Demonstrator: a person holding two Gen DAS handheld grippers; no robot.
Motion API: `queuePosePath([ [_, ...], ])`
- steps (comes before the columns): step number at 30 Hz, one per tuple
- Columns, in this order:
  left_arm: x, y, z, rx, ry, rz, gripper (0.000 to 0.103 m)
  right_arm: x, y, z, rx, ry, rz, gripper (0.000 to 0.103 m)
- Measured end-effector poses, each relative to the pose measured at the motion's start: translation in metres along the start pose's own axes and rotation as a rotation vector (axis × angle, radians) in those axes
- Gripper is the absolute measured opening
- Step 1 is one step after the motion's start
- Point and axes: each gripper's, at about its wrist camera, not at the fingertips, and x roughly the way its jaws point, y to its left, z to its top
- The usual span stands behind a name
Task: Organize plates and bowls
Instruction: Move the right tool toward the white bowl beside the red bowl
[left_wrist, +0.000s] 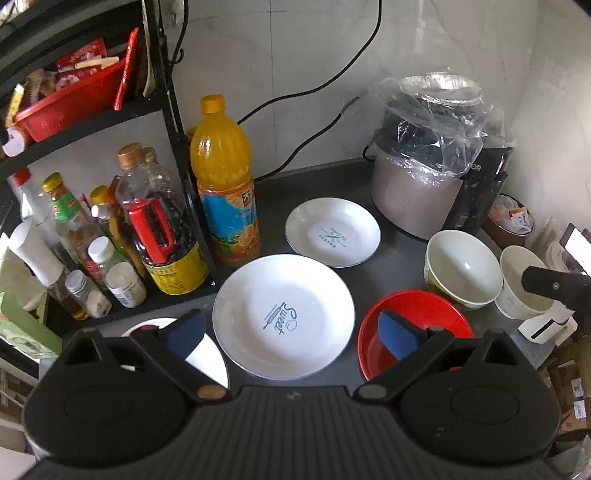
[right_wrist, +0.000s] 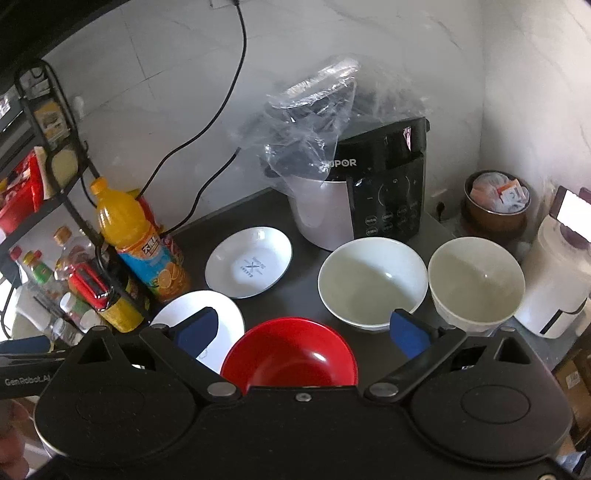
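The left gripper (left_wrist: 291, 332) is the closest thing in the left wrist view. Its two blue-tipped fingers (left_wrist: 186, 332) are spread wide apart and hold nothing. Between them lies a big white plate (left_wrist: 258, 295) with the word "Sweet" printed on it. It sits flat on the dark counter (left_wrist: 391, 251).

Just to the right of that plate is a red bowl (left_wrist: 443, 314). The right finger of the left gripper is over the bowl. I cannot tell if it touches it.

Farther back is a smaller white plate (left_wrist: 332, 236) with "Bakery" on it. It sits apart from the big plate.

To the right of the red bowl is a white bowl (left_wrist: 463, 269). Just beside it, farther right, is a second white bowl (left_wrist: 517, 273). Both stand the right way up.

The right gripper (right_wrist: 304, 332) is spread wide too, and it holds nothing. The red bowl (right_wrist: 291, 354) sits just in front of it, between its fingers (right_wrist: 408, 332). The two white bowls (right_wrist: 371, 282) (right_wrist: 476, 282) are just past its right finger.

A tall orange juice bottle (left_wrist: 225, 177) stands at the far left, next to a black rack (left_wrist: 166, 92) full of bottles. A rice cooker (right_wrist: 384, 188) with a clear plastic bag (right_wrist: 314, 122) on top stands at the back.
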Motion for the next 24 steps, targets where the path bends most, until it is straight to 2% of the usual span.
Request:
queuePosePath([
  [7, 0.017, 0.002, 0.01, 0.037, -0.001, -0.042, 0.1, 0.007, -0.005, 0.0, 0.058, -0.016, -0.04, 0.1],
  [10, 0.032, 0.0, 0.012, 0.036, 0.019, -0.06, 0.1, 0.014, -0.014, 0.001, 0.102, 0.002, -0.018, 0.099],
  [11, 0.036, 0.0, 0.013, 0.031, 0.028, -0.07, 0.1, 0.016, -0.016, 0.001, 0.11, 0.006, -0.01, 0.097],
  [13, 0.043, -0.003, 0.015, 0.033, 0.034, -0.083, 0.099, 0.022, -0.017, 0.002, 0.101, 0.013, -0.016, 0.083],
  [15, 0.05, -0.006, 0.019, 0.044, 0.041, -0.086, 0.098, 0.027, -0.02, 0.003, 0.103, 0.025, -0.015, 0.08],
  [17, 0.057, -0.008, 0.024, 0.036, 0.048, -0.09, 0.092, 0.033, -0.024, 0.004, 0.114, 0.026, 0.002, 0.079],
  [24, 0.079, -0.03, 0.043, 0.002, 0.047, -0.092, 0.087, 0.065, -0.054, 0.016, 0.153, 0.086, 0.056, 0.062],
])
